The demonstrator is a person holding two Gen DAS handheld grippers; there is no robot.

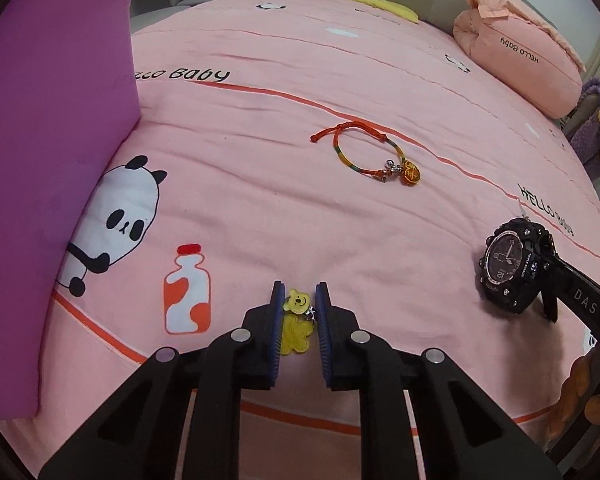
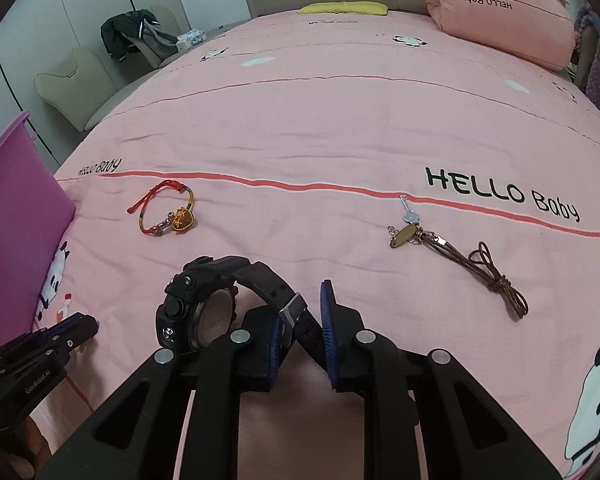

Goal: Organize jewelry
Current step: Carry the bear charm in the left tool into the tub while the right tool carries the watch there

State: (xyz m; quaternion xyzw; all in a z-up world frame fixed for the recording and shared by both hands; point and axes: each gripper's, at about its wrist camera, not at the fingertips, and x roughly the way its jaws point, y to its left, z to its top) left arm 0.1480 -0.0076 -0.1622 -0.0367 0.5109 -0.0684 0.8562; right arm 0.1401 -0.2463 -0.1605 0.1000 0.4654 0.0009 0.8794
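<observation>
A yellow bear charm lies on the pink bed sheet between the pads of my left gripper, which stand close on either side of it. A black sports watch is in my right gripper, whose pads are around its strap; the watch face hangs to the left. A red and green cord bracelet with bells lies further out; it also shows in the right wrist view. A brown cord necklace with a key lies to the right.
A purple box stands at the left; its wall also shows in the right wrist view. A pink pillow lies at the far right. A yellow cloth lies at the bed's far edge. A chair stands beyond the bed.
</observation>
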